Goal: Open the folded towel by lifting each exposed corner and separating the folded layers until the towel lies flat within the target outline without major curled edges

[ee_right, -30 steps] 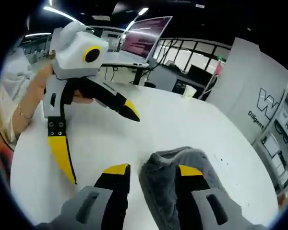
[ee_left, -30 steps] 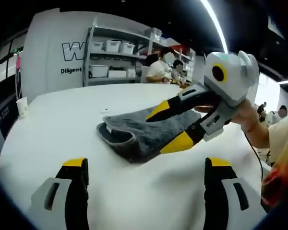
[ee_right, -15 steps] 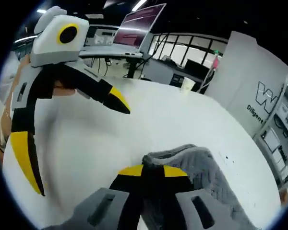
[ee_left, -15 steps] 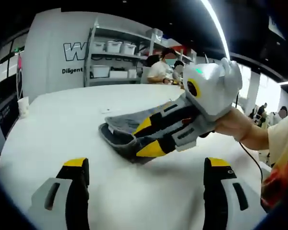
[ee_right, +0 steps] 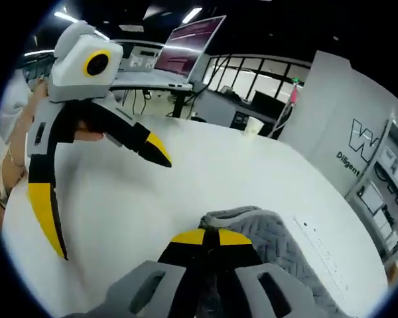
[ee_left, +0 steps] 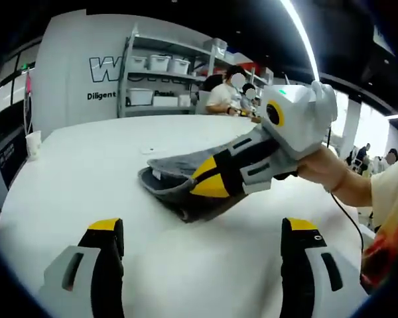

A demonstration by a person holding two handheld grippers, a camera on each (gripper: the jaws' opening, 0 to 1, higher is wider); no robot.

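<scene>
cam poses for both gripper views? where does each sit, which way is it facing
Left gripper view: rides the left gripper, jaws wide apart, facing across the white table at shelves; the person's hand holds the right gripper.
Right gripper view: rides the right gripper, jaws shut on the grey towel, facing desks and windows; the left gripper hangs open.
Shared: towel, table, each other's gripper.
</scene>
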